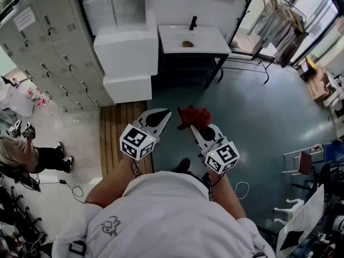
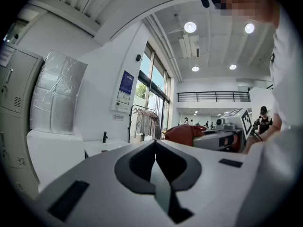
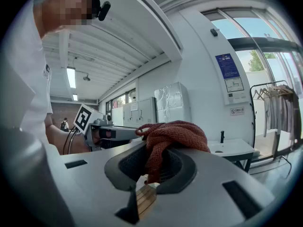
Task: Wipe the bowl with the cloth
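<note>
A small brown bowl (image 1: 187, 43) sits on a white table (image 1: 209, 42) across the room, far beyond both grippers. Held level in front of the person's chest, my right gripper (image 1: 192, 127) is shut on a bunched red cloth (image 1: 194, 116). In the right gripper view the cloth (image 3: 173, 134) bulges up from between the jaws and hangs into the gap. My left gripper (image 1: 167, 112) is beside it, shut, with nothing between its jaws (image 2: 155, 143). The left gripper view shows the cloth (image 2: 184, 134) to its right.
A black upright fixture (image 1: 192, 22) stands at the table's back edge. White blocks (image 1: 126, 63) and grey lockers (image 1: 48, 47) lie left of the table, and a clothes rack (image 1: 279, 20) to its right. A wooden floor strip (image 1: 115, 128) lies below the left gripper. Another person (image 1: 27, 155) stands at far left.
</note>
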A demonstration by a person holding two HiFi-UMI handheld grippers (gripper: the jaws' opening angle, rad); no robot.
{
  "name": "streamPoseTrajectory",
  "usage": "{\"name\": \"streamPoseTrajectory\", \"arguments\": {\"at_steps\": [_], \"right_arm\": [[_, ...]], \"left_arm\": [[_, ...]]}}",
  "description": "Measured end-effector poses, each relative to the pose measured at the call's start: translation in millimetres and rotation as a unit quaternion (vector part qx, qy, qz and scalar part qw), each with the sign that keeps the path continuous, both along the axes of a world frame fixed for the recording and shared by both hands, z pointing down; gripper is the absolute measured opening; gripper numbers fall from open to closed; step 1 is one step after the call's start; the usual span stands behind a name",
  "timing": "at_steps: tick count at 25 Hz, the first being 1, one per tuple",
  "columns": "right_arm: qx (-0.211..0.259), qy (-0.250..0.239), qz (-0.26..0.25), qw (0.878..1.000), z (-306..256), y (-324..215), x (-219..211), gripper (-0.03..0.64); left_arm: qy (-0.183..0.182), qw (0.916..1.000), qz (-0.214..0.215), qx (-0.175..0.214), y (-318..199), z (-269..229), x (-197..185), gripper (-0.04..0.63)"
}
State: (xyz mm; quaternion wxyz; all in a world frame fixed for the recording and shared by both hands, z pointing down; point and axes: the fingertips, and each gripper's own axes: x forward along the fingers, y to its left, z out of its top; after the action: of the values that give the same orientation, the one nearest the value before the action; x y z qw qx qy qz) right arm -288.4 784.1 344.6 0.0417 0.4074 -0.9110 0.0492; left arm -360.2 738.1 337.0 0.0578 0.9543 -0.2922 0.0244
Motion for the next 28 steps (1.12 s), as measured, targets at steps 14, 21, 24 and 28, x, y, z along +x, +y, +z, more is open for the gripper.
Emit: {"name": "streamPoseTrajectory", "arguments": {"at_steps": [14,21,24,28], "right_arm": [[-0.003,0.001,-0.009,1.0,15,-56,23,0.052],[-0.008,-0.013,-0.016,1.0,28,-111,69,0.051],[-0.005,-0.015,-0.017,1.0,29,-140,99,0.051],[-0.014,-0.019,-0.02,1.0,30,-184,147,0.052]], "left_arm": [[-0.014,0.9997,-0.008,-0.016,-56,14,24,0.014],[-0.032,0.9991,-0.012,-0.026,-110,29,68,0.014],[-0.05,0.9984,-0.009,-0.024,-139,35,96,0.014],[-0.06,0.9972,-0.022,-0.037,-186,45,134,0.014]]}}
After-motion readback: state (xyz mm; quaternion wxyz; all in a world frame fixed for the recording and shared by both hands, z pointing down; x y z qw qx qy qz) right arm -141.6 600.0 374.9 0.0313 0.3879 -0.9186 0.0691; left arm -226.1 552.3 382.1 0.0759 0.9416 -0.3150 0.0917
